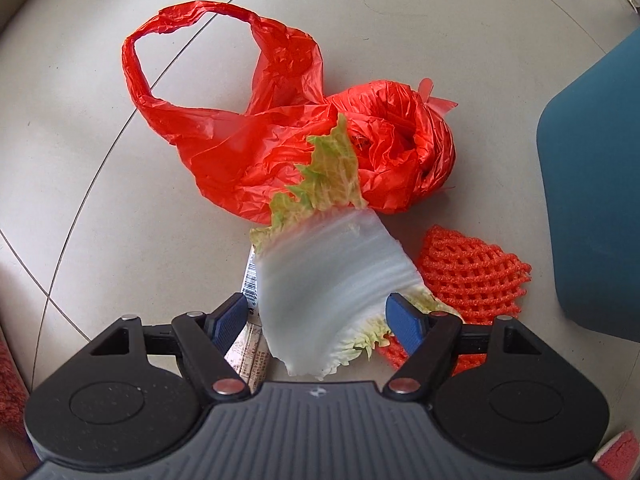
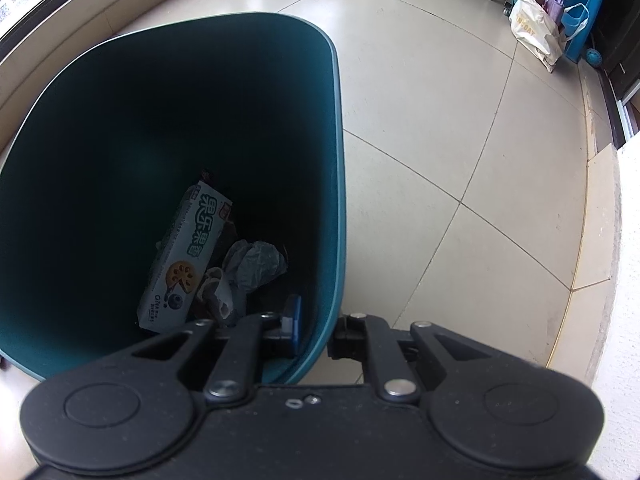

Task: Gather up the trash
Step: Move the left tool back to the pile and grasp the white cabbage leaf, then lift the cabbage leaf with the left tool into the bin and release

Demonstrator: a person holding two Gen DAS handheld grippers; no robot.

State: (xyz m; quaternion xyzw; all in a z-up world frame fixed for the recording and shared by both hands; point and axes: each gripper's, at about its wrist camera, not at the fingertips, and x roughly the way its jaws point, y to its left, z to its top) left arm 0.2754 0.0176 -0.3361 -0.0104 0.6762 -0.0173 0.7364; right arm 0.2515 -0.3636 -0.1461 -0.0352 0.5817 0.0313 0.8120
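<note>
In the left wrist view a cabbage leaf (image 1: 332, 280) with a white stalk and green frilly edge lies blurred between the fingers of my left gripper (image 1: 318, 318), which is open around it. Behind it lies a crumpled red plastic bag (image 1: 280, 136). An orange foam net (image 1: 472, 276) lies to the right, and a printed wrapper (image 1: 250, 344) lies under the leaf. My right gripper (image 2: 316, 330) is shut on the rim of the teal trash bin (image 2: 334, 184), one finger inside and one outside. The bin holds a biscuit box (image 2: 184, 256) and crumpled paper (image 2: 256, 264).
The teal bin's wall (image 1: 596, 200) stands at the right of the left wrist view. The floor is beige tile (image 2: 460, 120). A blue stool (image 2: 568, 4) with a white bag (image 2: 536, 28) stands far back right, next to a cable.
</note>
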